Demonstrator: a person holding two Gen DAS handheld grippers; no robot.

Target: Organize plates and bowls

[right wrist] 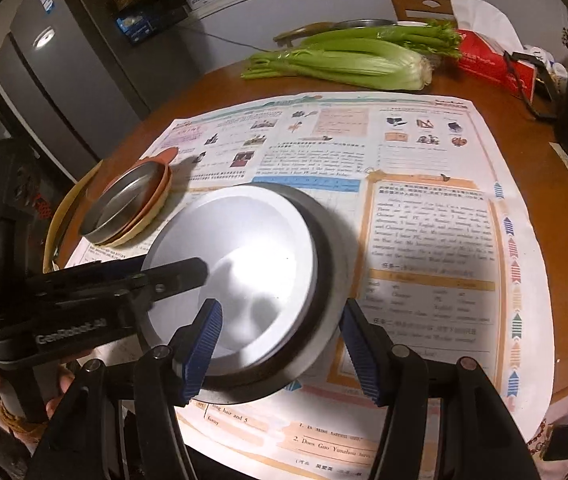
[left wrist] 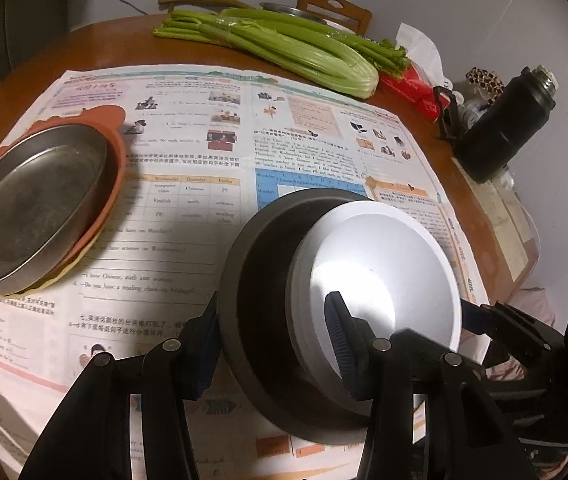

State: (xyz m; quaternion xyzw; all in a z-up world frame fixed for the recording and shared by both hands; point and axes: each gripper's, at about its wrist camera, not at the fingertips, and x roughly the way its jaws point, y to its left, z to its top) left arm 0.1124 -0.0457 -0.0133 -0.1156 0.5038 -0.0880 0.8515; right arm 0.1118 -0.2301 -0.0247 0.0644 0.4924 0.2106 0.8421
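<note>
Two grippers meet at one stack on the tabletop (right wrist: 220,80): a white plate (left wrist: 384,272) nested in a dark bowl (left wrist: 260,280), resting on a printed sheet (left wrist: 212,152). The left gripper (left wrist: 272,344) straddles the bowl's near wall, one blue-padded finger outside, the other inside over the white plate; the fingers are partly open, and whether the pads press is unclear. The right gripper (right wrist: 284,344) straddles the opposite rim, its fingers partly open with gaps showing, apparently gripping nothing.

The step in hand looks like settling this nested pair. Doing it well would mean keeping the stack level, letting it sit flat before the fingers clear the rim, and withdrawing without dragging the white plate askew.

To the side stands a second stack, well apart: a metal dish (left wrist: 32,212) atop an orange plate (left wrist: 114,160), with a pale edge beneath.

Count: one white plate, one dark bowl, one metal dish, one orange plate, perhaps one more under it. Celery (left wrist: 284,48) lies beyond.
</note>
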